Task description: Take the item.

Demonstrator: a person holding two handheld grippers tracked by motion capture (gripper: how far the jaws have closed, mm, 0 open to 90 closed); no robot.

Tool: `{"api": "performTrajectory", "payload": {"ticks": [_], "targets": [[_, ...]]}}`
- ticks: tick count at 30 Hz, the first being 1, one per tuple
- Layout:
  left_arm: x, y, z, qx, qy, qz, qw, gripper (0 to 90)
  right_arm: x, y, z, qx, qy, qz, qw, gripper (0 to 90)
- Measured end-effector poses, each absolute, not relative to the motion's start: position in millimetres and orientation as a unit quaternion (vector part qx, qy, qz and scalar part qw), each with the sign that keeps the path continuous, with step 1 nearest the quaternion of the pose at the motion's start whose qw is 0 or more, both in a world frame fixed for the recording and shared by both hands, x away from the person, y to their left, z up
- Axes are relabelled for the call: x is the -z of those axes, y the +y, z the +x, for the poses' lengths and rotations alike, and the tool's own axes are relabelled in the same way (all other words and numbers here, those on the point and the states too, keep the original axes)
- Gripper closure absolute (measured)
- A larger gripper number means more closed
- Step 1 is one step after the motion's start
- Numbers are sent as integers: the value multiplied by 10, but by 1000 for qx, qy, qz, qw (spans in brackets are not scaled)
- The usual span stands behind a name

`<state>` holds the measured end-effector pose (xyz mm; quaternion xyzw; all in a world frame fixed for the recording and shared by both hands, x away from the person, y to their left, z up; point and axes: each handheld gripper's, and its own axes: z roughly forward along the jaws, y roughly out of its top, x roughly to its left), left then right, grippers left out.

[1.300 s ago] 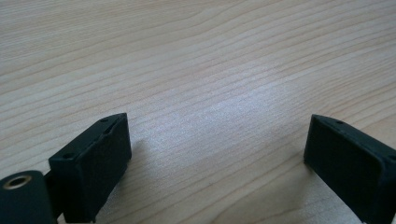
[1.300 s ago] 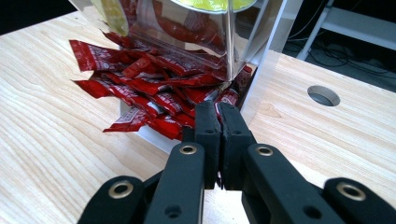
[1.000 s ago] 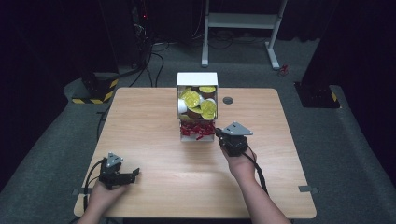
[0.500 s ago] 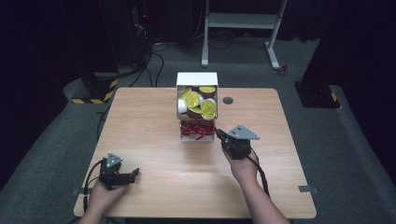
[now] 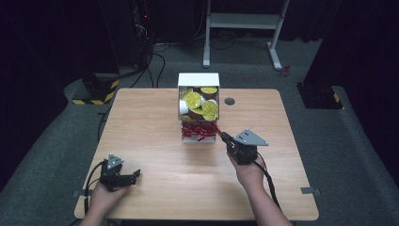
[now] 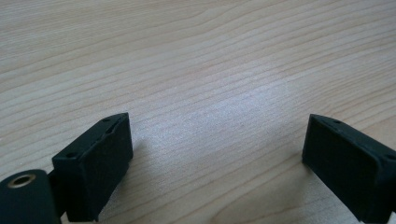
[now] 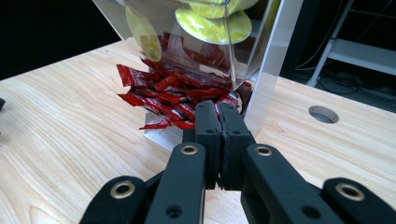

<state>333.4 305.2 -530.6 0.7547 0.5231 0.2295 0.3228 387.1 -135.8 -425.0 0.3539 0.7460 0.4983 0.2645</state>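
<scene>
Lying just ahead of the closed right tool (image 7: 220,109), red packets (image 7: 173,95).

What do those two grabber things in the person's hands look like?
Both tongs are black. The left tongs have two chunky, flat-faced blocks as jaws, with small holes in their sides. The right tongs have arms joined by brass-coloured rivets. Each carries a grey three-cornered plate on top and trails a black cable. The forearms are bare, with no sleeves showing.

Bare tabletop (image 5: 155,141) all round; dispenser (image 5: 198,82) mid-table, far side.
</scene>
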Motion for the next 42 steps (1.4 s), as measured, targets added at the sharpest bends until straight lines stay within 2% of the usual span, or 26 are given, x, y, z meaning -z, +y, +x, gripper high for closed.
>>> {"api": "performTrajectory", "payload": {"ticks": [42], "targets": [[5307, 3048, 3352, -229, 523, 754, 324, 88, 4118, -1757, 3487, -523, 724, 353, 279, 892]]}}
